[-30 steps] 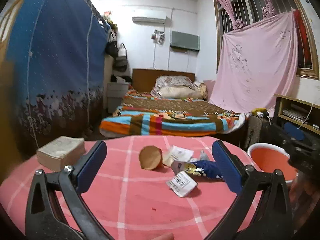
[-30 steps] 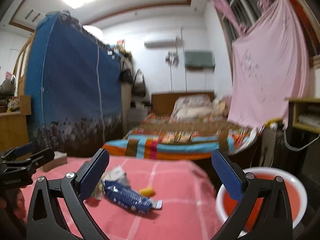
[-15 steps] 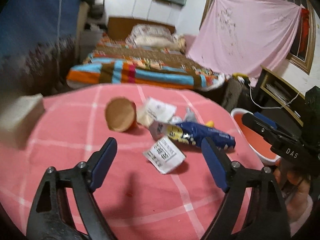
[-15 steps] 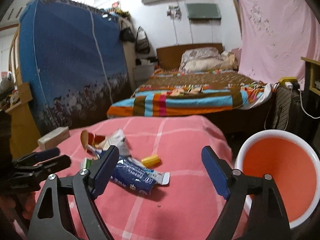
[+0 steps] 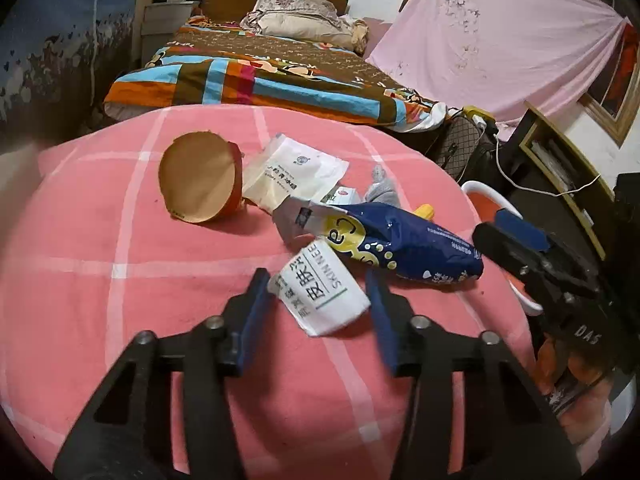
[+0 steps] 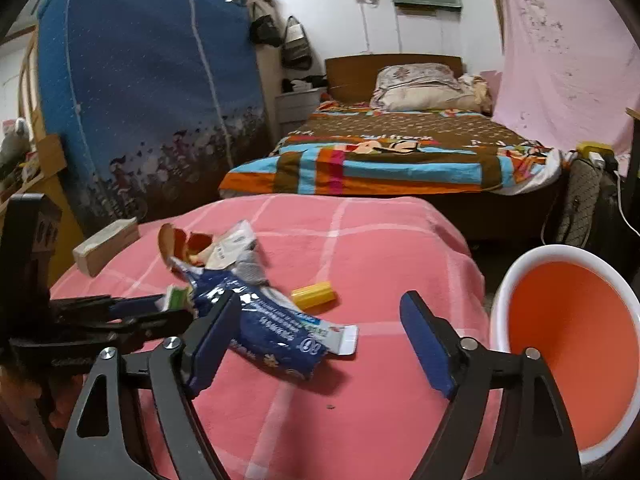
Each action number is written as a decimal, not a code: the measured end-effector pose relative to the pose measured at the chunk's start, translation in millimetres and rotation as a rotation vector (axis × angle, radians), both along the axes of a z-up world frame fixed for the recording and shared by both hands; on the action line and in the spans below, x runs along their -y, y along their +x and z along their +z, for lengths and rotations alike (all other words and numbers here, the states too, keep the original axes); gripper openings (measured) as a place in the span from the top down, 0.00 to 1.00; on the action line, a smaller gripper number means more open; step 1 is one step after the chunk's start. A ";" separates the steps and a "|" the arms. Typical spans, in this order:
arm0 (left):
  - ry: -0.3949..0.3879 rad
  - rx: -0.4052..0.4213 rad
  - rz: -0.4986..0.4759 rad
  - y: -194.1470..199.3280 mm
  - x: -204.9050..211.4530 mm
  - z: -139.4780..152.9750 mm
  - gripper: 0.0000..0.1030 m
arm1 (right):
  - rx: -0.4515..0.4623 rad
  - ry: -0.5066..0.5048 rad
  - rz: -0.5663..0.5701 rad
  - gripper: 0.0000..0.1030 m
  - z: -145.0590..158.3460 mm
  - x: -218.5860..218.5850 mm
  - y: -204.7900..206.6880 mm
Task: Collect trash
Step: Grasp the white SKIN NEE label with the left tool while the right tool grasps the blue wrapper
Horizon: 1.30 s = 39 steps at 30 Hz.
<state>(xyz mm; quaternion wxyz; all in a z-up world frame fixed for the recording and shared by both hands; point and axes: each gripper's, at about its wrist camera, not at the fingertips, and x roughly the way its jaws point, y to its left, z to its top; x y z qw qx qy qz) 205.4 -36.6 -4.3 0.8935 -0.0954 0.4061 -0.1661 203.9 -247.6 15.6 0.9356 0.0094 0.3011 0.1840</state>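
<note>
On a pink-checked desk [image 5: 120, 280], the left gripper [image 5: 320, 300] closes its jaws around a white sachet [image 5: 324, 294], pads not yet pressing. The right gripper [image 6: 316, 340], jaws wide but narrowing, straddles a blue snack bag [image 6: 264, 332] beside an orange bin [image 6: 568, 344].

Left gripper [image 5: 318, 292] is closing around a white sachet [image 5: 324, 296] on the pink checked cloth [image 5: 100, 280]; pad contact unconfirmed. Blue wrapper [image 5: 404, 248] lies just beyond, brown paper cup [image 5: 198, 182] tipped nearby. Right gripper [image 5: 516, 240] at right edge.
</note>
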 end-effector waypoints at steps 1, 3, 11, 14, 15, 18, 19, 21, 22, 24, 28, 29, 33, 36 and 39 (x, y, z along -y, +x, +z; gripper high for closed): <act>-0.006 0.001 0.001 -0.8 -1.3 0.7 0.77 | -0.006 -0.004 0.014 0.27 -0.5 -2.2 0.6; -0.012 0.002 0.010 -4.3 -5.0 1.4 0.79 | -0.018 -0.017 0.045 0.32 -2.0 -7.5 1.3; -0.034 0.006 0.065 -17.3 -22.1 6.2 0.81 | -0.059 -0.086 0.144 0.34 -8.4 -31.4 0.6; -0.031 0.006 0.087 -23.6 -29.5 6.8 0.81 | -0.069 -0.127 0.176 0.34 -10.9 -41.1 -1.7; -0.031 0.003 0.093 -24.9 -31.8 6.4 0.81 | -0.069 -0.146 0.180 0.34 -12.5 -43.7 -3.0; -0.030 -0.005 0.103 -26.9 -36.2 4.0 0.81 | -0.071 -0.197 0.196 0.34 -16.0 -52.4 -5.1; -0.030 -0.007 0.106 -27.5 -37.4 3.1 0.81 | -0.073 -0.212 0.196 0.34 -17.0 -54.3 -5.2; -0.032 -0.009 0.112 -27.8 -38.3 1.8 0.81 | -0.074 -0.239 0.186 0.36 -18.6 -57.0 -4.9; -0.033 -0.009 0.113 -27.8 -38.4 1.8 0.81 | -0.075 -0.246 0.182 0.38 -19.1 -57.3 -4.9; -0.031 -0.004 0.111 -28.1 -38.0 1.8 0.81 | -0.070 -0.248 0.167 0.53 -18.7 -55.6 -4.8; -0.035 -0.003 0.107 -29.0 -36.5 1.0 0.81 | -0.074 -0.208 0.157 0.61 -17.3 -47.2 -1.9; -0.034 -0.002 0.107 -28.9 -36.5 0.9 0.81 | -0.073 -0.202 0.157 0.62 -16.9 -46.4 -1.9; -0.035 -0.003 0.107 -29.2 -36.5 0.6 0.81 | -0.061 -0.181 0.174 0.63 -14.4 -46.0 -3.8; -0.034 -0.001 0.107 -29.2 -36.6 0.7 0.81 | -0.057 -0.164 0.189 0.63 -12.8 -46.2 -4.9; -0.035 0.001 0.109 -29.1 -37.4 1.1 0.81 | -0.047 -0.142 0.185 0.64 -10.5 -43.8 -7.0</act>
